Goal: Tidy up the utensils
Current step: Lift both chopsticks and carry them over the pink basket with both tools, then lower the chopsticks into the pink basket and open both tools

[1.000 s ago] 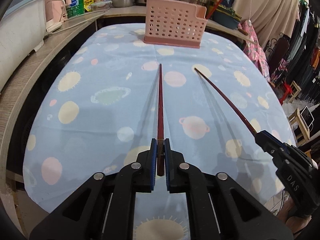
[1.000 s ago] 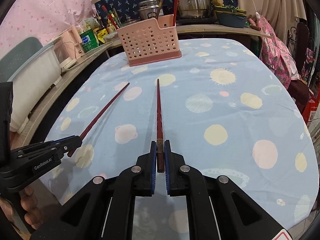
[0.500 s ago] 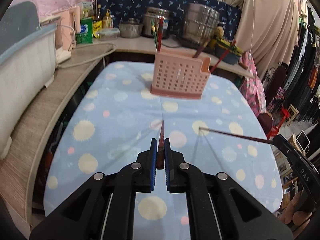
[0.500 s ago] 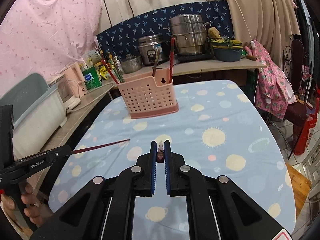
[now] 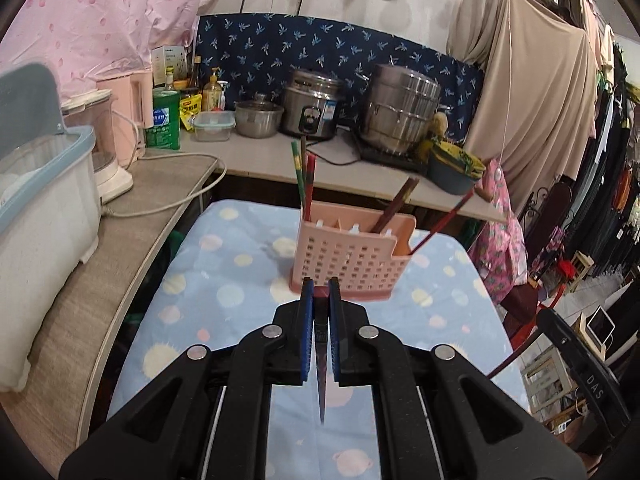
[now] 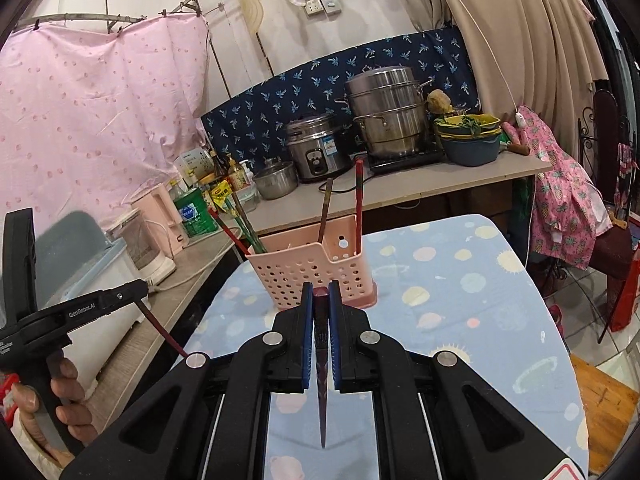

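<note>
A pink perforated utensil holder [image 5: 352, 256] [image 6: 312, 268] stands on the far half of the planet-print tablecloth [image 5: 224, 280], with several red, green and brown chopsticks in it. My left gripper [image 5: 319, 292] is shut on the thick end of a dark red chopstick [image 5: 321, 384], whose thin tip hangs down below the jaws, above the cloth. My right gripper [image 6: 321, 292] is shut on a matching dark red chopstick [image 6: 322, 392] in the same way. Both grippers are in the air short of the holder. From the right wrist, the left gripper [image 6: 138, 289] shows at the left edge with its chopstick [image 6: 164, 332].
A counter [image 5: 256, 160] wraps the table's left and far sides with a white tub [image 5: 40, 220], blender, pink kettle, green bottle, rice cooker [image 5: 312, 104], steel steamer [image 6: 388, 116] and blue bowl [image 6: 472, 148]. Hanging clothes and chairs stand to the right.
Both grippers have risen off the tablecloth with their chopsticks. The chopsticks swung from pointing forward along the cloth to hanging tip-down. The holder now sits closer and lower in both views.
</note>
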`<state>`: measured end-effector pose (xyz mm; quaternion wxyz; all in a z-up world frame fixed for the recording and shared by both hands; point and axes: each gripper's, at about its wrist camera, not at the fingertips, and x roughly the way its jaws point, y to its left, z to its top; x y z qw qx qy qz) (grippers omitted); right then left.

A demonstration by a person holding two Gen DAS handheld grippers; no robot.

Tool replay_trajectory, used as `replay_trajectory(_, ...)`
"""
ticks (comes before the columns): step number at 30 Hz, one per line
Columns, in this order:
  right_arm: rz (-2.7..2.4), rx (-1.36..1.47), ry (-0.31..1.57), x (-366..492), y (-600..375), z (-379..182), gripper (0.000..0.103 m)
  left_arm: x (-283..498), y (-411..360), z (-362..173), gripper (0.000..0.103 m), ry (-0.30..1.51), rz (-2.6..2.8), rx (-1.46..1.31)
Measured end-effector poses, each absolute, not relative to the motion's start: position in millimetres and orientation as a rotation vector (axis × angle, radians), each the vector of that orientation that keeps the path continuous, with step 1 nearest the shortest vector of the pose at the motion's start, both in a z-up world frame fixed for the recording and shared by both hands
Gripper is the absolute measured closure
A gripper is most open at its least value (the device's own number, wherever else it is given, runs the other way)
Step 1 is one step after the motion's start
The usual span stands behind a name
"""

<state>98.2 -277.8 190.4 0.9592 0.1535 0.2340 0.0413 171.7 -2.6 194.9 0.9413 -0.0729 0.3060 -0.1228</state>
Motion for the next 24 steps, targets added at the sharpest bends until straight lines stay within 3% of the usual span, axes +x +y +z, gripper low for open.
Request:
replay_trajectory(16,0.111,0.414,0.275,203.2,-301.9,279.7,0.096,257.3,-9.4,297.2,0.096,0.406,-0.230,-0.229)
replay_trajectory(24,0.094,0.405,0.225,252.0,-301.4,303.0,0.096,294.6,-13.0,307.4,0.096,0.338,-0.186,-0.240)
